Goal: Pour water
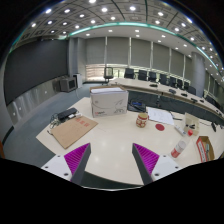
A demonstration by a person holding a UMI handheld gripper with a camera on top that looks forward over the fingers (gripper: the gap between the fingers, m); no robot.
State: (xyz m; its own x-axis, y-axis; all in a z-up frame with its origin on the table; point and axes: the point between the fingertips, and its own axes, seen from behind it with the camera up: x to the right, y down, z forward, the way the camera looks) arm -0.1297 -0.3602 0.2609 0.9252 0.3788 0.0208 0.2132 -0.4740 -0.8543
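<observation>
My gripper (111, 152) hangs above the near part of a white table (110, 135), fingers open and nothing between the magenta pads (76, 158). A small beige cup (142, 120) stands on the table beyond the right finger. Further right, a clear plastic bottle (180, 147) is on the table, looking tilted. Both are well ahead of the fingertips and apart from them.
A wooden board (73, 130) lies ahead on the left with a black object (65, 115) behind it. A white box (108, 100) stands at the table's far side. Packages (204, 148) and a small carton (190, 123) sit at the right. Office chairs (150, 76) line a long desk behind.
</observation>
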